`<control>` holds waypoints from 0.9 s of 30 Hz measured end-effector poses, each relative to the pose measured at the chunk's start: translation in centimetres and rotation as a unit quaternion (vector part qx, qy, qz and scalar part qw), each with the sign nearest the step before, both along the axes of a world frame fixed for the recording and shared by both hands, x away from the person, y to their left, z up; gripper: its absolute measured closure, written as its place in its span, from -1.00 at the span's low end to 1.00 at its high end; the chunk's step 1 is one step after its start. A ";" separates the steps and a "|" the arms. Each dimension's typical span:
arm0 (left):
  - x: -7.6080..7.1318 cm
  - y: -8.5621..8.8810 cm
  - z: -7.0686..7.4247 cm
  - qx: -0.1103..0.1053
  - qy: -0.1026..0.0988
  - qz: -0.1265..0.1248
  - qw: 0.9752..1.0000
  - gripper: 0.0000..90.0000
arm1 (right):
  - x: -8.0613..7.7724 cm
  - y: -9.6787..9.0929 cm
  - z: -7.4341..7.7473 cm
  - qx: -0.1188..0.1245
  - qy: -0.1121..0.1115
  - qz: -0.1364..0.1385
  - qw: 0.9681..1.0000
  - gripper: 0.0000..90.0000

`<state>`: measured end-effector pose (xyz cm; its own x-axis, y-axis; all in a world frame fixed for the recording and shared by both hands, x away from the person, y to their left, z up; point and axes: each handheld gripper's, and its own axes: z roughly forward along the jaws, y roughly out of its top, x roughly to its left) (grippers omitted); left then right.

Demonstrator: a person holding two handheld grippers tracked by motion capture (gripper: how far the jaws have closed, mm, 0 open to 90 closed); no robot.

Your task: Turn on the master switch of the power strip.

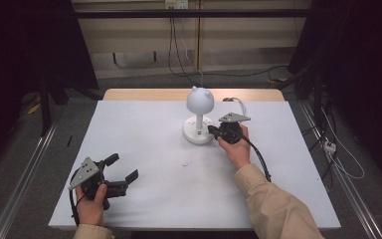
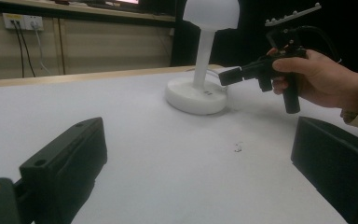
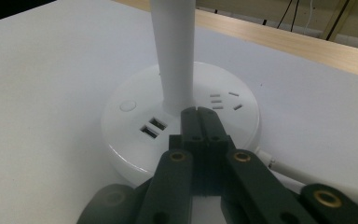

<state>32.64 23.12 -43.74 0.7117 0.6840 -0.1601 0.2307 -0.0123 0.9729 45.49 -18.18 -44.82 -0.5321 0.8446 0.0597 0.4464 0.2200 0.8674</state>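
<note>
While shut, right hand-held gripper (image 3: 199, 116) points at lamp (image 3: 177, 100).

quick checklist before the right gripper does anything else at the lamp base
1. Right gripper jaws: shut, nothing between them. Ok.
2. Tip placement: over the round base, close to the stem; contact with either, cannot tell.
3. Round button on the base: uncovered, off to the side of the tips, not under them. Not ok if a press is meant.
4. USB ports and socket slots: free of the jaws. Ok.
5. Lamp upright on the table. Ok.
6. Left gripper: open, well away from the lamp. Ok.
</note>
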 end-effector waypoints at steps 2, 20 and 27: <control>0.0 0.0 0.0 0.000 0.000 0.001 1.000 -0.93 | 0.1 0.0 -0.1 -0.002 -0.001 -0.001 1.000 1.00; 0.0 -0.1 0.0 -0.002 0.001 0.000 1.000 -0.93 | 0.5 0.1 -0.2 -0.010 -0.006 -0.003 1.000 1.00; 0.0 -0.2 0.0 -0.001 0.001 -0.003 1.000 -0.93 | 0.6 0.2 -0.6 -0.014 -0.003 -0.001 1.000 1.00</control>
